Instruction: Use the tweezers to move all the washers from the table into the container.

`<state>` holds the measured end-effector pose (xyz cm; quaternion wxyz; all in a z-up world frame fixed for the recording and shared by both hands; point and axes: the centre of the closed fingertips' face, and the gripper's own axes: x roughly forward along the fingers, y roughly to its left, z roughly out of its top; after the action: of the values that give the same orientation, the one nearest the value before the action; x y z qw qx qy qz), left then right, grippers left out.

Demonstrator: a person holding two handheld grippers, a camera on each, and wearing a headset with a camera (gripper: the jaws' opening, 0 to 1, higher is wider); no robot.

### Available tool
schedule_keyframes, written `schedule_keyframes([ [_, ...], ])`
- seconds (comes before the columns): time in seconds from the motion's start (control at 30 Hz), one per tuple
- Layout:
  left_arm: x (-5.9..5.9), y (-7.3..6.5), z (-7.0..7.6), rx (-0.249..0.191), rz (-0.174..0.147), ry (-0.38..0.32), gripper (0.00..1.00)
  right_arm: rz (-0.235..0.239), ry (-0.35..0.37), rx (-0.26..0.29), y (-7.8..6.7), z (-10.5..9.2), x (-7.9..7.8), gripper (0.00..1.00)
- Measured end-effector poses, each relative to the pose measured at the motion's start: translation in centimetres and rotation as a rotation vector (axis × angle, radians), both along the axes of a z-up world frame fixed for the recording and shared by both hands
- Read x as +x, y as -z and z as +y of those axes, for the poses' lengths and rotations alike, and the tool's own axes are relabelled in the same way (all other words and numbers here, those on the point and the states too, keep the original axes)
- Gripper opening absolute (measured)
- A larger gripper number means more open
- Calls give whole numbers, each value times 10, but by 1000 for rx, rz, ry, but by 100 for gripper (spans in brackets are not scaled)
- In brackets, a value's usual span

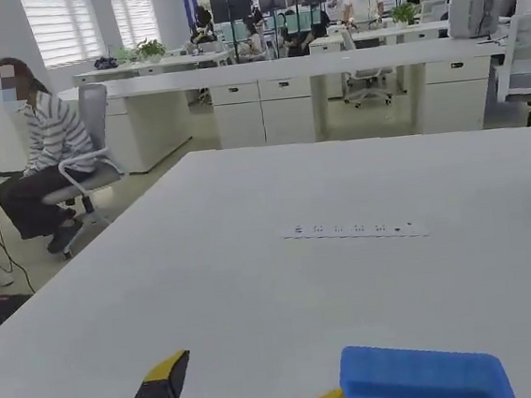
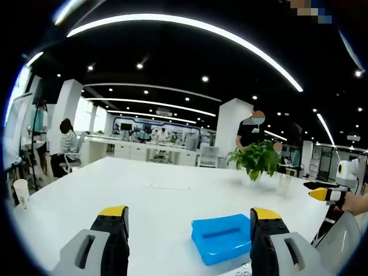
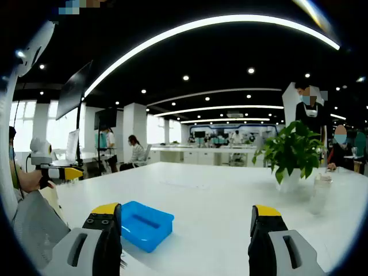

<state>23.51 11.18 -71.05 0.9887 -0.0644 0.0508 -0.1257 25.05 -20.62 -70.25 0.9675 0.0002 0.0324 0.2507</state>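
Container (image 1: 420, 378), blue, cut off at bottom edge

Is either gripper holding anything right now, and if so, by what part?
Nothing is held. The left gripper and the right gripper both stand open, with nothing between the jaws.

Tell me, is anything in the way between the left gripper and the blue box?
Nothing visible is. The blue box lies on bare white table just ahead of the left gripper, whose fingers stand open.
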Motion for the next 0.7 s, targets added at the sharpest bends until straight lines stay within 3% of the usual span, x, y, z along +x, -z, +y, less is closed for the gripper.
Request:
schedule_keyframes([
  [0.4, -1, -1, -1, -1, 0, 4, 87, 1, 1, 3, 1, -2, 0, 92],
  [0.47, -1, 0, -1, -1, 1, 4, 87, -20, -3, 31, -5, -2, 0, 91],
  [0.7, -1, -1, 0, 0, -2, 1, 87, -3, 5, 30, -2, -3, 0, 91],
])
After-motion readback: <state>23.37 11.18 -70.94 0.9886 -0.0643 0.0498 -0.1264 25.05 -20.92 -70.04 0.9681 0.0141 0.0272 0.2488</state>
